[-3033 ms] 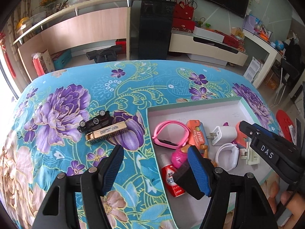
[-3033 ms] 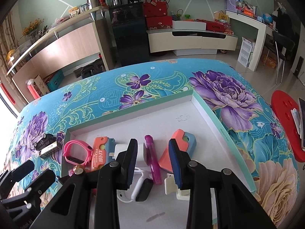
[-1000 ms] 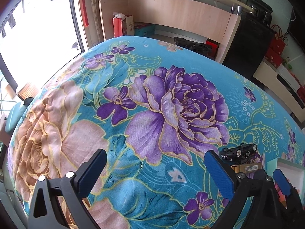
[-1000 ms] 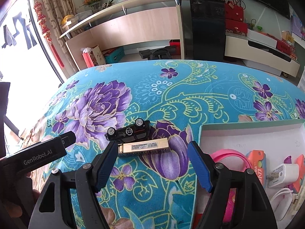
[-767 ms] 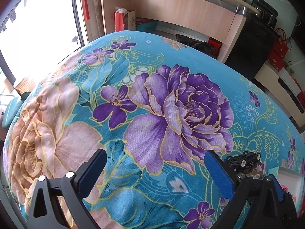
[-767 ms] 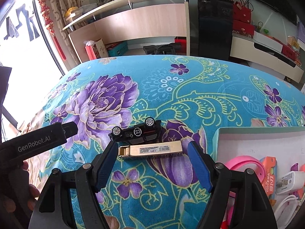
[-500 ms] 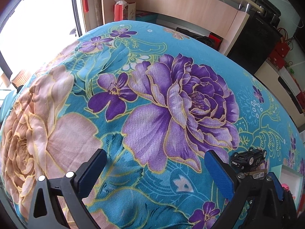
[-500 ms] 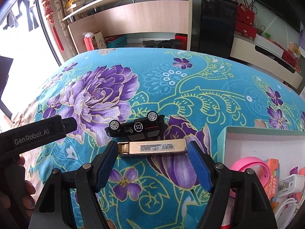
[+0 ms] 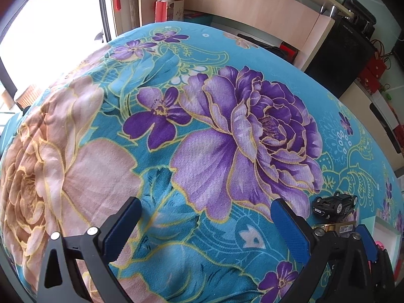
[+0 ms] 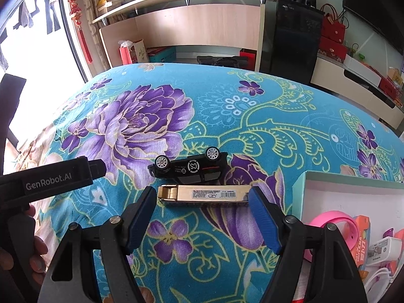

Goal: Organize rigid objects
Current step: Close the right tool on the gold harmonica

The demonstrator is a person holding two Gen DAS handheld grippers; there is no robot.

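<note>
A gold harmonica [image 10: 204,195] lies on the flowered cloth with an upturned black toy car [image 10: 189,168] right behind it. My right gripper [image 10: 202,209] is open, low over the cloth, and its blue pads [image 10: 141,217] flank the harmonica's two ends without pressing on them. In the left wrist view the car [image 9: 333,202] and one end of the harmonica [image 9: 339,227] show at the right edge. My left gripper [image 9: 204,224] is open over bare cloth to their left, with nothing between its fingers.
A white tray with a teal rim [image 10: 303,192] sits right of the harmonica and holds a pink wristband [image 10: 335,224], a charger and other small items. A hand [image 10: 32,255] grips the left gripper's body [image 10: 50,179]. Shelves and cabinets stand beyond the table.
The right gripper has come closer, so the harmonica now sits between its fingertips. The left gripper has sunk a little toward the cloth and stayed open.
</note>
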